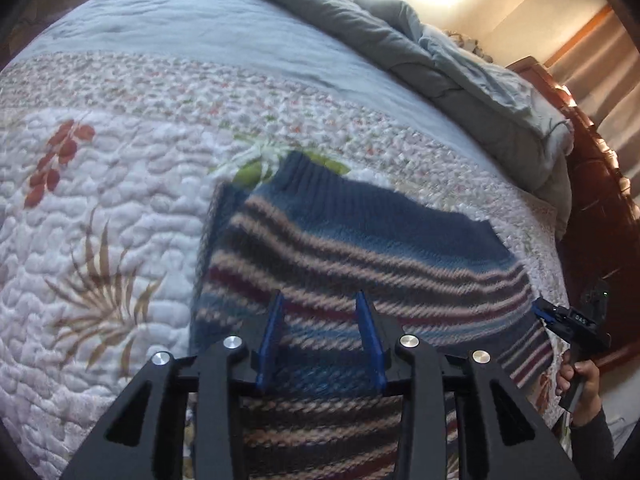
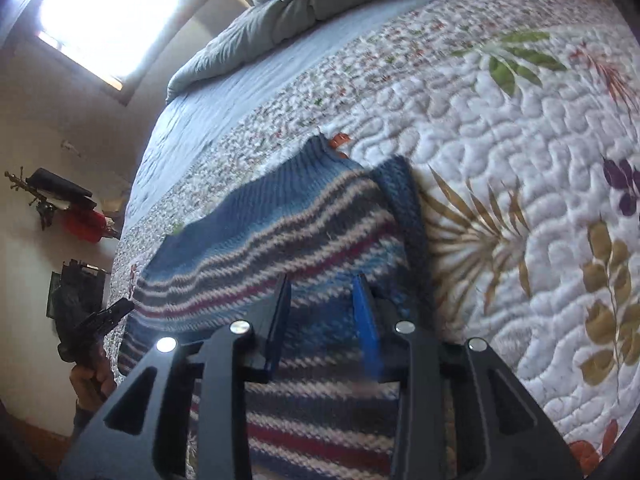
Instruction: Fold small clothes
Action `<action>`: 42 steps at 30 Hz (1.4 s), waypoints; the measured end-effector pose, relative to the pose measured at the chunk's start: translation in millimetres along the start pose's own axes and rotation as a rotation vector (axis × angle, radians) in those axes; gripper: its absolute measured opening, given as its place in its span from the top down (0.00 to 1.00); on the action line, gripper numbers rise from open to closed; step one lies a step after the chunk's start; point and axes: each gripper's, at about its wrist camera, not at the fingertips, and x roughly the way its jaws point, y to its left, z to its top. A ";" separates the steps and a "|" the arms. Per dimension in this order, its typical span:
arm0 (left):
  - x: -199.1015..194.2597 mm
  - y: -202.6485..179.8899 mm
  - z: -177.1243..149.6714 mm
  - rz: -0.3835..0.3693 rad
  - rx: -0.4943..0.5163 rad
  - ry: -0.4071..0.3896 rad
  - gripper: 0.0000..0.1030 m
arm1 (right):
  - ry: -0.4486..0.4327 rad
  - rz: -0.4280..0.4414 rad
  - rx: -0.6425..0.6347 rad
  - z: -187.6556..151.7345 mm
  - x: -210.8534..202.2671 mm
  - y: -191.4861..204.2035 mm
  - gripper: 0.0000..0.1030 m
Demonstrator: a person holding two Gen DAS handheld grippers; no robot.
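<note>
A knitted sweater (image 1: 360, 232) with a blue ribbed hem and pink, maroon and grey stripes lies on the quilted bedspread (image 1: 120, 200). My left gripper (image 1: 320, 296) hovers over the striped part, its blue fingers apart with only the knit lying beneath the gap. At the sweater's right edge the right gripper (image 1: 538, 312) shows small, held by a hand (image 1: 580, 380). In the right wrist view the same sweater (image 2: 280, 220) fills the middle. The right gripper (image 2: 322, 280) stands over it with its fingers apart. The left gripper (image 2: 120, 308) sits at the sweater's left edge.
A rumpled grey duvet (image 1: 400, 40) is heaped along the far side of the bed (image 2: 280, 8). A dark wooden bed frame (image 1: 592, 220) borders the right edge. A bright window (image 2: 120, 8) and a wall shelf with a red object (image 2: 80, 220) lie beyond the bed.
</note>
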 end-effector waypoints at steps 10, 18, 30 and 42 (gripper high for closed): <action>-55.8 0.1 -34.2 -0.118 -0.027 -0.091 0.62 | -0.053 0.076 -0.019 -44.3 -55.8 20.6 0.71; -25.0 27.9 -86.9 -0.133 -0.102 0.021 0.75 | -0.028 0.028 0.094 -87.8 -28.0 -25.2 1.00; -99.6 24.4 -105.4 -0.224 -0.128 -0.035 0.21 | -0.095 -0.098 -0.269 -193.9 -56.9 136.9 0.25; -137.3 79.0 -92.3 -0.126 -0.176 -0.016 0.11 | -0.099 -0.134 -0.684 -280.2 -26.3 289.4 0.13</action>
